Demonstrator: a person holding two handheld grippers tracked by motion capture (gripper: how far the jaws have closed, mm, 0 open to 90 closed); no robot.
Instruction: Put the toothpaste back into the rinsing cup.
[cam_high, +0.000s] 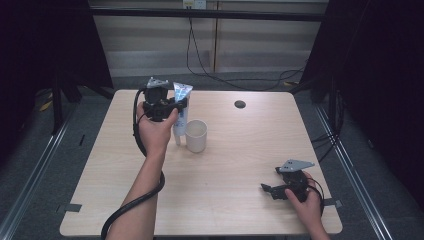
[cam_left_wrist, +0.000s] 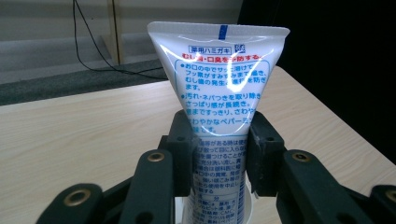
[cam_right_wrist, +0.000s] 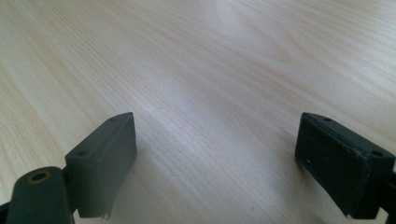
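Left gripper (cam_high: 176, 106), far left of table (cam_high: 240, 165): jaws pinching tube (cam_high: 181, 112) across its middle. Tube upright, crimped flat end up, cap end down, just left of cup (cam_high: 196, 135), close enough that contact cannot be ruled out. In left gripper view, pads (cam_left_wrist: 184, 140) pressing both sides of tube (cam_left_wrist: 217, 79), printed face toward camera; white rim below, likely cup.

Handling, judged: light, soft-walled plastic, glossy and likely slippery. Squeezes under pressure, so hard pinch risks denting it or pushing paste toward cap. Crimped end flat and stiffer, good for a thin grip; mid-body hold as now gives better control of tilt. Cap end narrow, hard, best for aiming into cup. Cup itself light, easily tipped if bumped.

Right gripper (cam_high: 274, 191), near right corner: jaws spread wide, nothing between, low over bare wood (cam_right_wrist: 210, 70).
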